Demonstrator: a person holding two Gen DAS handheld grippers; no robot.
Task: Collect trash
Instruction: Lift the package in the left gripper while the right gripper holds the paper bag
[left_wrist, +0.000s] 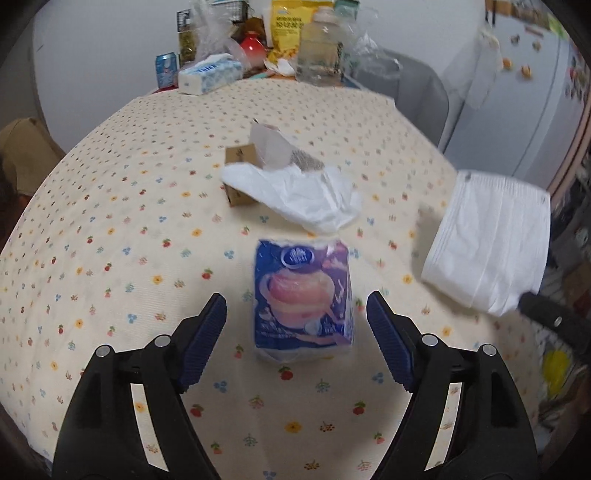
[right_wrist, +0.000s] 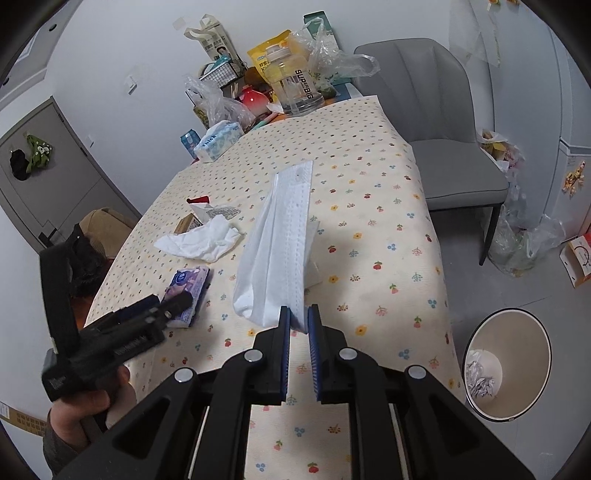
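Observation:
A blue tissue packet (left_wrist: 303, 295) (right_wrist: 190, 286) lies on the flowered tablecloth (left_wrist: 110, 258). My left gripper (left_wrist: 296, 299) hovers just over it, open, with a finger on either side and neither pad touching. In the right wrist view the left gripper (right_wrist: 173, 302) is held by a hand at the lower left. My right gripper (right_wrist: 299, 310) is shut on the bottom edge of a white face mask (right_wrist: 277, 251) (left_wrist: 487, 243), which stands lifted off the table. A crumpled white tissue (left_wrist: 295, 195) (right_wrist: 203, 240) lies beyond the packet.
A small cardboard box (left_wrist: 240, 155) and a torn wrapper (right_wrist: 218, 212) sit by the tissue. A tissue box (right_wrist: 218, 138), a big bottle (right_wrist: 291, 81) and bags crowd the far end. A grey chair (right_wrist: 432, 122) and a round bin (right_wrist: 508, 363) stand to the right.

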